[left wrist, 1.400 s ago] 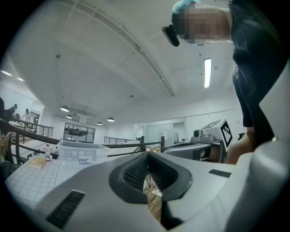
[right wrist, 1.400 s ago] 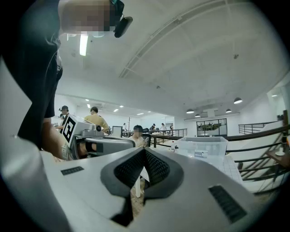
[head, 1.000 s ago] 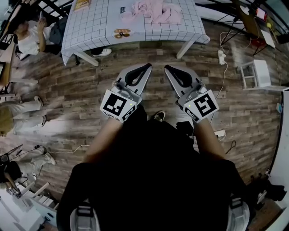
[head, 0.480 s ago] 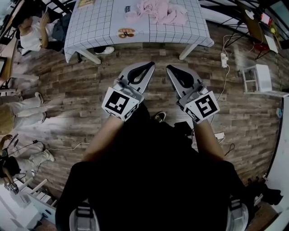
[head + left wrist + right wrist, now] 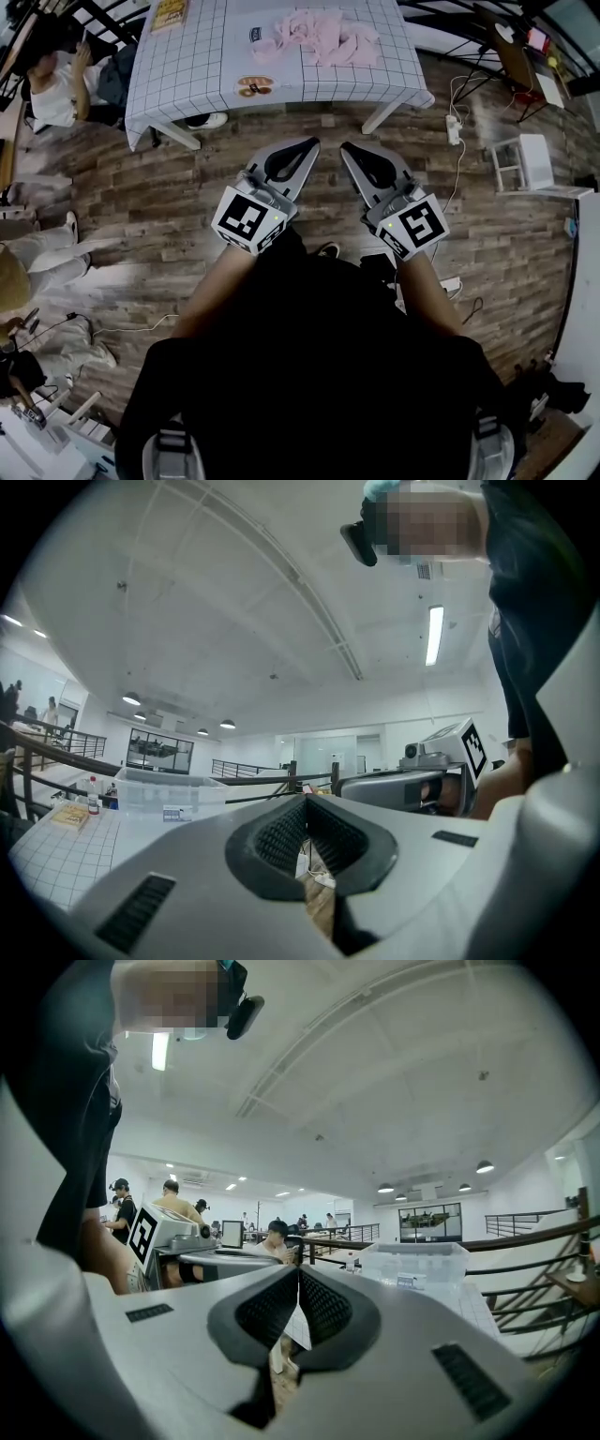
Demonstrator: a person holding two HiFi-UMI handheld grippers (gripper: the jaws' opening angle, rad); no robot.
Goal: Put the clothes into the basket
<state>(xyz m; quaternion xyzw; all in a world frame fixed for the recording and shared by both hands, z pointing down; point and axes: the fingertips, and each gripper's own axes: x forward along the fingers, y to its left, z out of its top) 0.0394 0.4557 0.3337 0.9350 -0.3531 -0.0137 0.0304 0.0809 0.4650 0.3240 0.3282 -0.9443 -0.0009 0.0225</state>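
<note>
Both grippers are held in front of my chest, over the wooden floor, and the task is not yet under way.

Left gripper (image 5: 312, 142): jaws closed tip to tip, nothing between them. Right gripper (image 5: 343, 147): the same, closed and empty.

The pink clothes (image 5: 323, 36) lie heaped on the checked table (image 5: 187, 66), well apart from both tips. The clear basket (image 5: 412, 1262) stands on the same table.

Risks as I judge them:
- Arriving with the jaws closed would only shove the heap.
- Pinching a single fold may trail the rest over the table edge.
- The power strip (image 5: 456, 122) and its cable near the table leg could catch my foot
</note>
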